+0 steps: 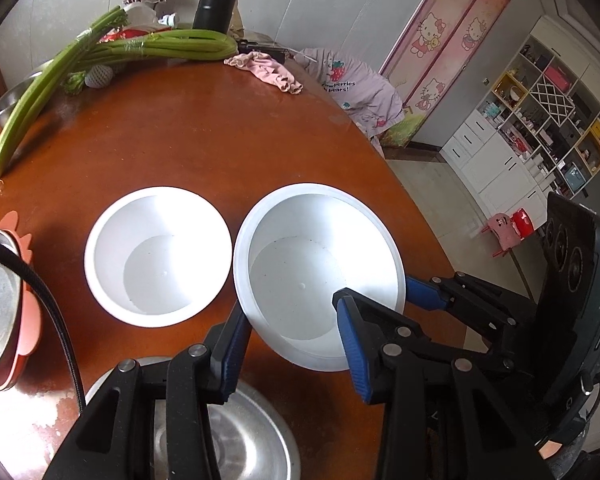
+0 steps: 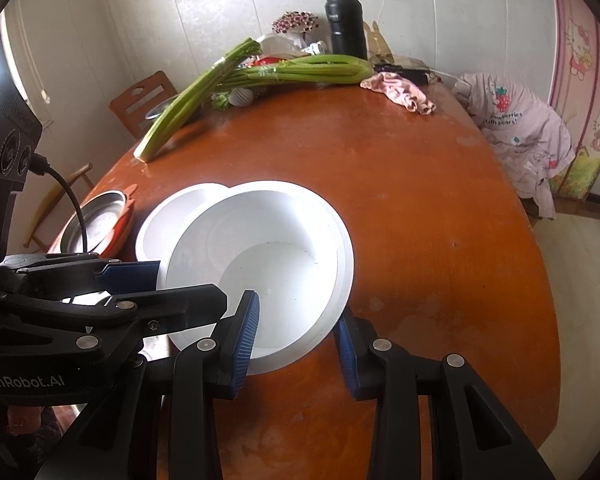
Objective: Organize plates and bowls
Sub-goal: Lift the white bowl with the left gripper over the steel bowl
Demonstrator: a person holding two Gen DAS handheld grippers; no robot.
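Left tongs [image 1: 290,306]: jaws partly apart, straddling the near-left rim of the wide-rimmed white plastic bowl [image 1: 312,232], one pad outside the wall and one over the inside. Cannot tell if the pads actually bear on the wall.

Right tongs [image 2: 295,308]: same arrangement on the bowl's near-right rim, inner pad over the basin and outer pad below the flange. Contact again not resolvable, so grip state is undetermined.

Bowl position: near edge of the brown wooden surface [image 1: 204,128]. It appears tilted, with its near rim over a round steel plate [image 1: 236,444] that lies at the near edge under the left tongs. A second, plain white bowl [image 1: 156,256] sits just beside it on the left. From the right wrist the held bowl overlaps it.

At the left edge: a steel dish [image 2: 96,216] on an orange mat [image 2: 120,236]. At the far edge, well apart: celery stalks [image 2: 260,72], a black flask [image 2: 344,24] and a pink cloth [image 2: 400,92].

Judgement: the step is moving this bowl to stack it with its neighbour.

- Close both pairs evenly before taking any weight. A thin, smooth, sloped wall can slip out of a one-sided pinch.
- Keep the two tongs level with each other so the bowl does not twist.
- Lift the rim clear of the neighbour's rim before moving sideways.
- Lower it centred, and release only once it is seated.
- Risks: clipping the neighbouring bowl, or dragging on the steel plate.
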